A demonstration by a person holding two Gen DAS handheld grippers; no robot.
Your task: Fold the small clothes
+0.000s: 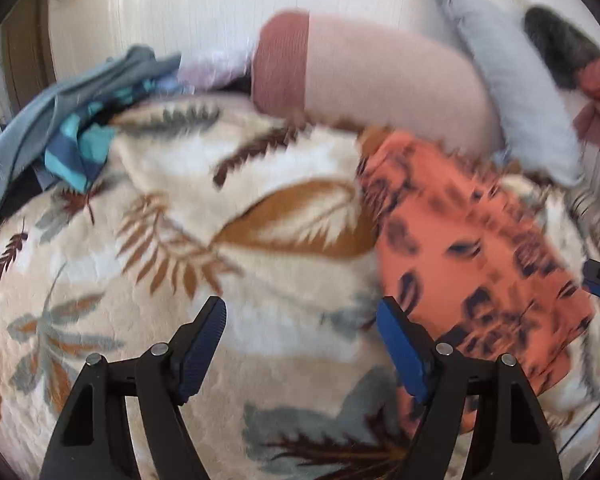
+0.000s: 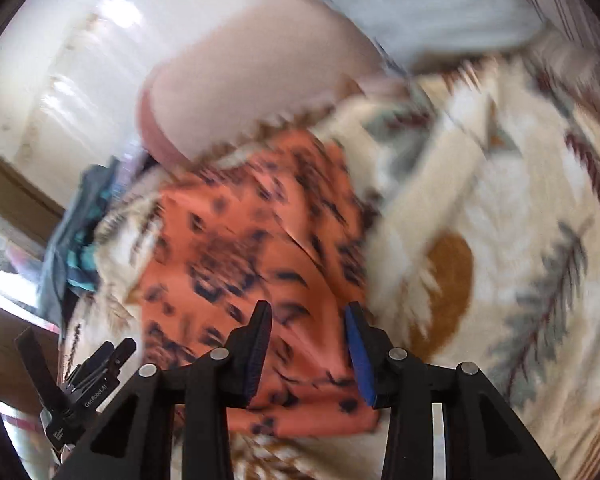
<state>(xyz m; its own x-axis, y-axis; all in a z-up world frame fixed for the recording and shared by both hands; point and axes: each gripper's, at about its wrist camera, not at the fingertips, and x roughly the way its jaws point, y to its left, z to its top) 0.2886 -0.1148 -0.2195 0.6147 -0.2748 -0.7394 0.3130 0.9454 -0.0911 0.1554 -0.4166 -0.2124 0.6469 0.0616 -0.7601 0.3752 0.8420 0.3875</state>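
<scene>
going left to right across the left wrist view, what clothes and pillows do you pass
pile of blue and teal clothes → pink bolster pillow → orange patterned garment → grey pillow → dark grey pillow, all on the leaf-print blanket.

Home bedroom, by the look: a bed under a plush leaf-print blanket (image 1: pixel 260 216), pillows stacked at the head — pink bolster (image 1: pixel 380 80), grey pillow (image 1: pixel 512 92) — w/ a heap of loose clothes (image 1: pixel 72 120) at the edge, white wall (image 1: pixel 180 0) behind.
</scene>
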